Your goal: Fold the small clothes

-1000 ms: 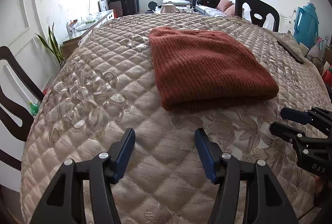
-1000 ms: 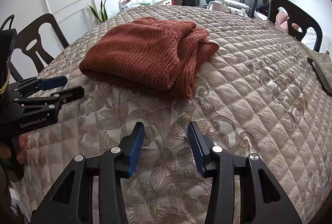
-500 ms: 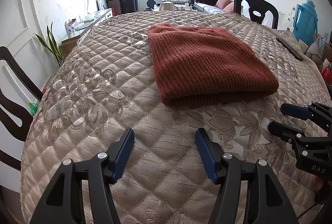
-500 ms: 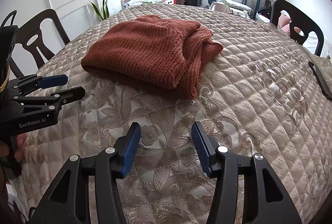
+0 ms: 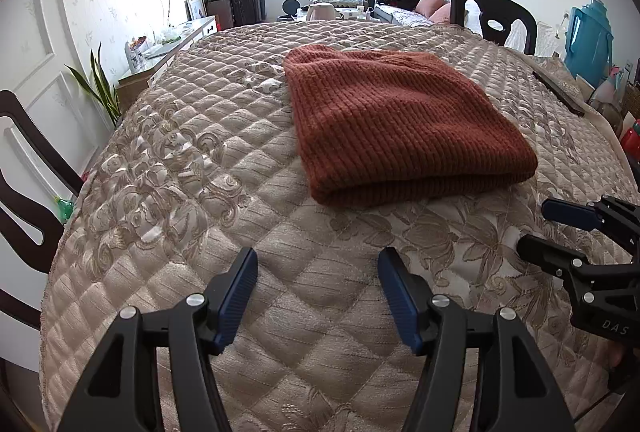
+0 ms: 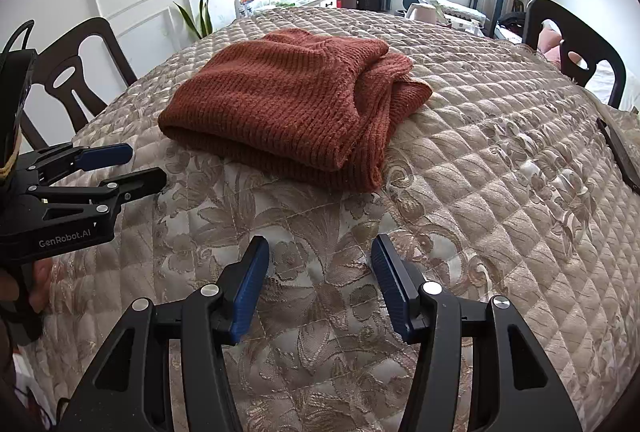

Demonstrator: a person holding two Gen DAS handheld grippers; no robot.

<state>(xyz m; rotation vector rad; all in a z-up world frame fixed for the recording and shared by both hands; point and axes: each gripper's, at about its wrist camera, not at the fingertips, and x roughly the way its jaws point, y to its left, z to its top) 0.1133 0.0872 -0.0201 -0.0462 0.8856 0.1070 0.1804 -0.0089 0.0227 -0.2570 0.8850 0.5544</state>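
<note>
A rust-red knitted sweater (image 5: 400,120) lies folded in a thick rectangle on the quilted beige table cover (image 5: 192,160). It also shows in the right wrist view (image 6: 288,108), with loose layers bunched at its right side. My left gripper (image 5: 318,272) is open and empty, hovering over the cover short of the sweater's near edge. My right gripper (image 6: 320,260) is open and empty, also short of the sweater. Each gripper shows in the other's view: the right one at the right edge (image 5: 560,228), the left one at the left edge (image 6: 120,168).
Dark wooden chairs stand at the table's left (image 5: 24,192) and far right (image 5: 492,12). A dark flat object (image 6: 620,156) lies on the cover near the right edge. A plant (image 5: 100,88), a sideboard and a teal jug (image 5: 592,36) stand beyond the table.
Both grippers have drawn back slightly and risen a little from the sweater. The sweater has not moved. Both stay open.
</note>
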